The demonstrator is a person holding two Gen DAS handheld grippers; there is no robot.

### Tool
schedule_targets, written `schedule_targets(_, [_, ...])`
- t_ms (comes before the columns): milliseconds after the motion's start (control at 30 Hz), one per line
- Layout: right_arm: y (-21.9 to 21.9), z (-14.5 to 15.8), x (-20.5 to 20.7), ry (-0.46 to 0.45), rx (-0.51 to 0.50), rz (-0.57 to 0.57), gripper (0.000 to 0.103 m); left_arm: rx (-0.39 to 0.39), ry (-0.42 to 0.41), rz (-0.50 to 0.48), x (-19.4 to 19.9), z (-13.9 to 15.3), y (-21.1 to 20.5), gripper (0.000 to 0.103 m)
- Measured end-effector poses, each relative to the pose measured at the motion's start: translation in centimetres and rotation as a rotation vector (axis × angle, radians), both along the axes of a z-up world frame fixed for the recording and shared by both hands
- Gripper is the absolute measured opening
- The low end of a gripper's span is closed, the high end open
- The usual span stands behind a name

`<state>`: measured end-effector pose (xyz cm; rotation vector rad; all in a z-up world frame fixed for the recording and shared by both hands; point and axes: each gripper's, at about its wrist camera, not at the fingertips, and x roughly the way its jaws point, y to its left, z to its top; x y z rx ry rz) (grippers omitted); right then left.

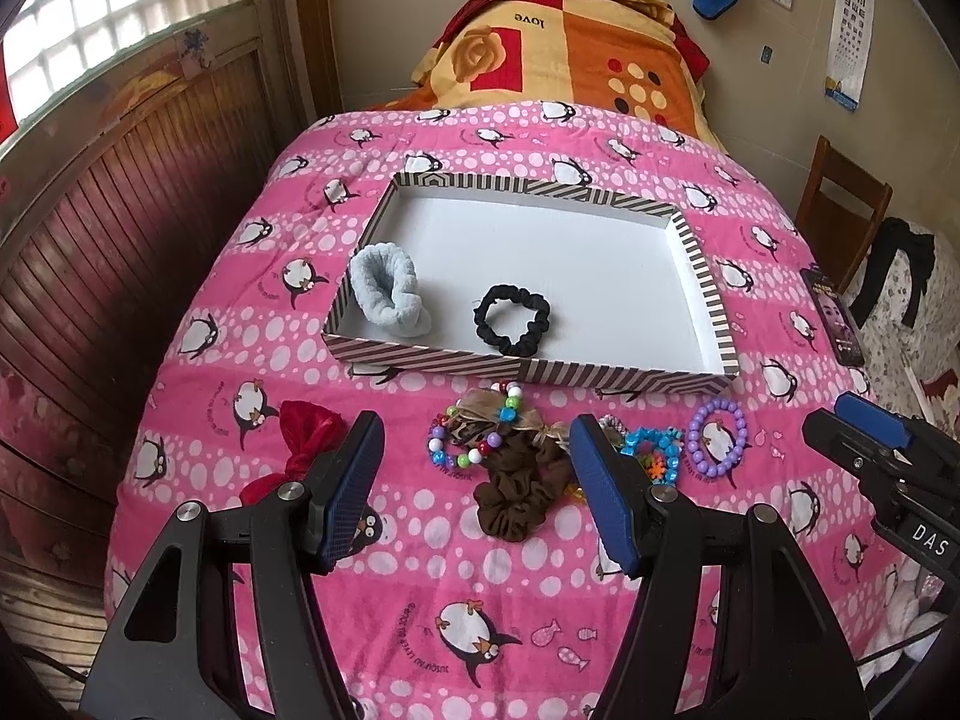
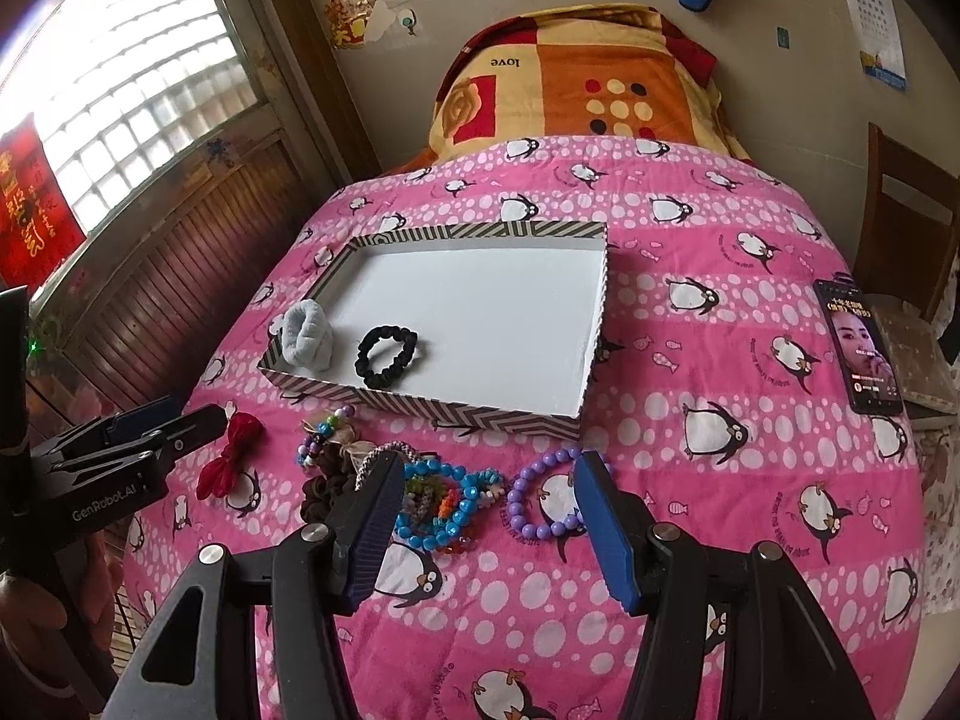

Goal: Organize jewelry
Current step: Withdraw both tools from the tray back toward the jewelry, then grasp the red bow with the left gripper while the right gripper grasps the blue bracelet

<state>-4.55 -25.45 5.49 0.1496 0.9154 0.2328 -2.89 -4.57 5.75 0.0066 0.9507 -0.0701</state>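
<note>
— What is shown on the bed [image 1: 336, 630]?

— A striped-sided box lid [image 1: 528, 369] with a white floor is seen lying on a pink penguin-print quilt [image 2: 720, 480]. Inside it, a pale blue terry scrunchie [image 1: 390, 294] is propped against the near-left corner, and a black scrunchie [image 1: 513, 320] is laid flat just beside it, nearer the front wall.

— And the remaining jewelry?

— It is gathered on the quilt in front of the lid. A red velvet bow [image 1: 303, 438] is seen at the left, apart from the rest. A multicoloured bead bracelet [image 1: 474, 432] and a brown scrunchie [image 1: 519, 492] are heaped together in the middle, touching. A blue bead bracelet [image 2: 447, 501] and a lilac bead bracelet [image 2: 540, 495] are laid to the right, just beside each other.

— How are the tools held?

— The left tool [image 1: 477, 498] is pictured released, its blue pads spread wide above the brown scrunchie, nothing gripped. The right tool [image 2: 486, 516] is likewise spread apart and empty, with the blue and lilac bracelets framed between its pads.

— Anything else?

— A lit smartphone [image 2: 858, 348] is seen at the quilt's right edge, and a folded orange blanket [image 1: 570, 54] at the far end.
</note>
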Motion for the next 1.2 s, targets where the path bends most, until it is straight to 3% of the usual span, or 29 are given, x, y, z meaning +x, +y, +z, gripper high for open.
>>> schedule_targets(567, [2.0, -3.2, 0.0, 0.067, 0.032, 0.1, 0.056, -0.08, 0.082, 0.122, 0.1, -2.2, 5.6, 0.064])
schedule_targets(933, [6.3, -7.7, 2.4, 0.133, 0.065, 0.203, 0.027, -0.089, 0.12, 0.182, -0.2, -3.5, 8.8, 0.064])
schedule_targets(1167, [7.8, -9.6, 4.1, 0.177, 0.078, 0.228, 0.024, -0.164, 0.157, 0.222, -0.7, -4.7, 12.2, 0.064])
schedule_targets(1200, [7.9, -9.7, 4.2, 0.179, 0.077, 0.231, 0.019, -0.174, 0.168, 0.227, -0.7, -5.0, 12.9, 0.064])
